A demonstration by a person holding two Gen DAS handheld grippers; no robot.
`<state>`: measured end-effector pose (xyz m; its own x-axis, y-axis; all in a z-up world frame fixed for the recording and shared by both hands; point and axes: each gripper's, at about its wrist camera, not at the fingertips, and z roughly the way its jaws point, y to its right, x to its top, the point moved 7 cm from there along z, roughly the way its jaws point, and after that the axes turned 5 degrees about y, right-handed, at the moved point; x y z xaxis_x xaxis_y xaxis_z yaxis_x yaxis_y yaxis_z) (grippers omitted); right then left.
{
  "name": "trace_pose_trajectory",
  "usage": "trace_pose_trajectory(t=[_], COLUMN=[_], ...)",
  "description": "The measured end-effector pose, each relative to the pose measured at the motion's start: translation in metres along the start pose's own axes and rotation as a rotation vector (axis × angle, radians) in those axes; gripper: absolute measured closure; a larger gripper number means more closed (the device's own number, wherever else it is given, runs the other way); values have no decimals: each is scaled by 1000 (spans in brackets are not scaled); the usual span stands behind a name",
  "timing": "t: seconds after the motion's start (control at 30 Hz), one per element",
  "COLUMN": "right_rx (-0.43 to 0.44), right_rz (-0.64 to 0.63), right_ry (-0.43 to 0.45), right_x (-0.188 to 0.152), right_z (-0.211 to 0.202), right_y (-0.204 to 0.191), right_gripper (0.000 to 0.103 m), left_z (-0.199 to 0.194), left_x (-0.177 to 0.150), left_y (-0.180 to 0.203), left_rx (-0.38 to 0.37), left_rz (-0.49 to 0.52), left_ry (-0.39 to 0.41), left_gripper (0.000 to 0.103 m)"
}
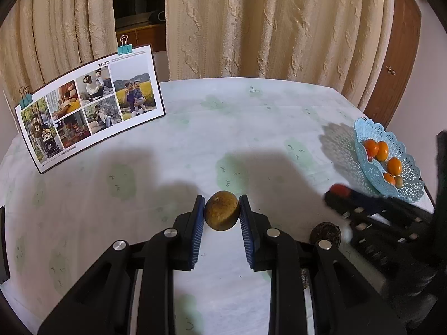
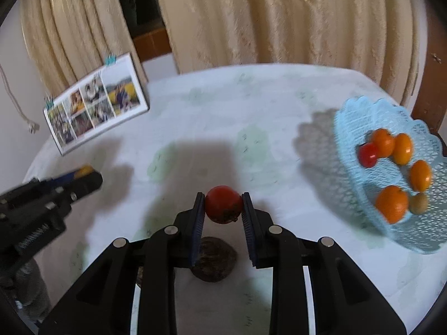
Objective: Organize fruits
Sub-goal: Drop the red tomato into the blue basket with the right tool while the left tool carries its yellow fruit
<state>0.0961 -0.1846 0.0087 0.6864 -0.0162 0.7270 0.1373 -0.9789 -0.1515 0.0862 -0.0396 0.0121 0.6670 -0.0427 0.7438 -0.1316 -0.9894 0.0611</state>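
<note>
My left gripper (image 1: 222,209) is shut on a round brown fruit (image 1: 222,214), held just above the table. My right gripper (image 2: 223,205) is shut on a red fruit (image 2: 223,203), held above the table; it also shows in the left wrist view (image 1: 339,191). A light blue lace-pattern basket (image 2: 352,128) stands at the right and holds several orange fruits (image 2: 391,203), a small red one (image 2: 367,155) and a small brown one (image 2: 418,203). The basket also shows in the left wrist view (image 1: 409,192). A dark wrinkled fruit (image 2: 213,262) lies on the table under my right gripper; it also shows in the left wrist view (image 1: 325,233).
A photo collage card (image 1: 89,103) with binder clips stands at the table's back left. The table carries a pale cloth with green prints (image 1: 229,128). Cream curtains (image 1: 279,22) hang behind. A wooden door (image 1: 402,64) is at the far right.
</note>
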Motion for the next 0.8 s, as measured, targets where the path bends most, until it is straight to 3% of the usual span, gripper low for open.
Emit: trace_pose_trajectory(t=[0.47,0.8], right_rx=[-108,-202], right_rz=[177,263], right_ry=[157,196], right_x=[26,22], right_z=[-67,-87], right_y=[91,149], right_gripper=[76,76], left_z=[-1,-4], left_x=[-3,-2], left_y=[11,24], left_rx=[-11,-26], left_rz=[28,50], left_ry=[3,11], left_gripper=[78,78])
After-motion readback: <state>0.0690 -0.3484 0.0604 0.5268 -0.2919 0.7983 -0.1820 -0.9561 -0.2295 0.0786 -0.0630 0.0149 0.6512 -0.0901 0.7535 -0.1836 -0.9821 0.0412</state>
